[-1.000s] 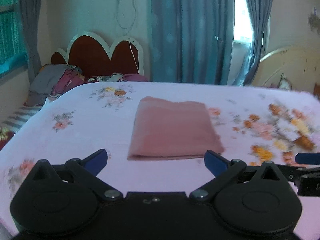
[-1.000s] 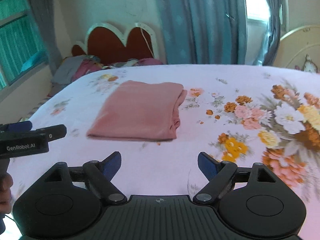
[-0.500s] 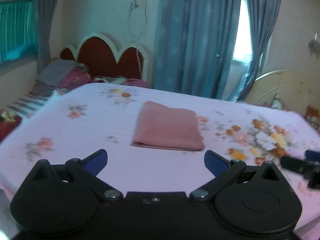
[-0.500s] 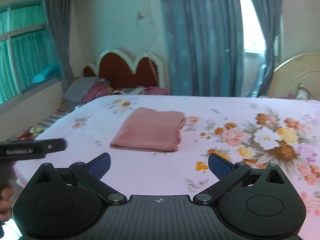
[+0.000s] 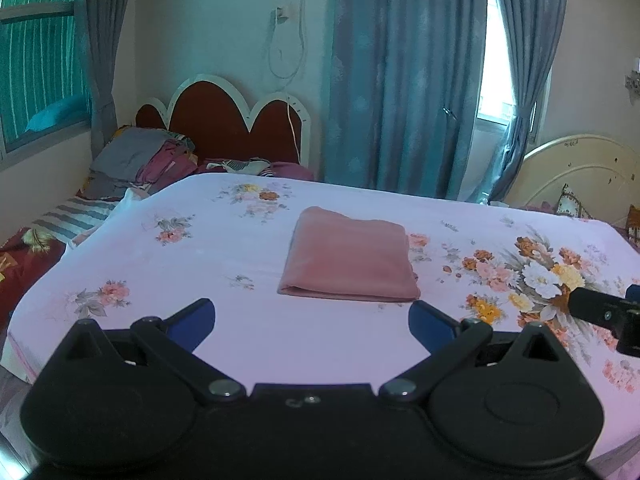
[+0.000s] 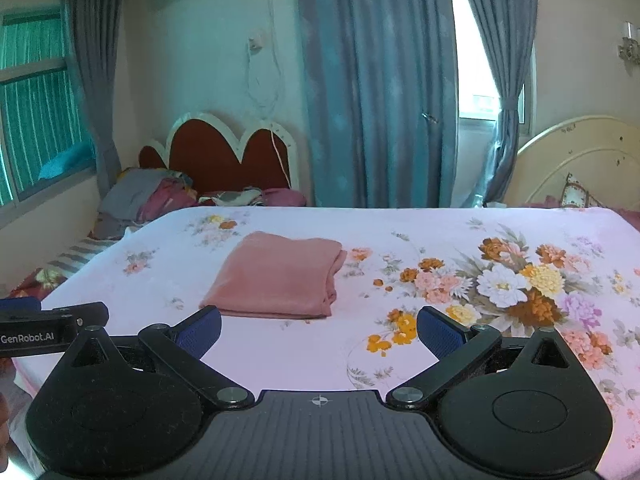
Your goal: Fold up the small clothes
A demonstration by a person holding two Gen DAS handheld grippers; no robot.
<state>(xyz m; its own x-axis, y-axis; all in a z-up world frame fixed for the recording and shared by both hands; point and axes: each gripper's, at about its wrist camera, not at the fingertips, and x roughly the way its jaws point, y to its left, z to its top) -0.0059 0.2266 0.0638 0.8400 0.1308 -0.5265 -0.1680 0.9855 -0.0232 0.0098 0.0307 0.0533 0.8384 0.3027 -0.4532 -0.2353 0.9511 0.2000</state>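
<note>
A pink cloth lies folded into a flat rectangle in the middle of the floral bed sheet; it also shows in the right wrist view. My left gripper is open and empty, held back from the cloth's near edge. My right gripper is open and empty, also short of the cloth and to its right. Each gripper shows at the edge of the other's view: the right one and the left one.
A pile of clothes lies on a second bed with a red headboard at the back left. Blue curtains and a window stand behind. A cream headboard is at the right. The bed's near-left edge drops off.
Both grippers have pulled back and risen away from the folded cloth, which now looks smaller and farther off. The cloth itself has not moved.
</note>
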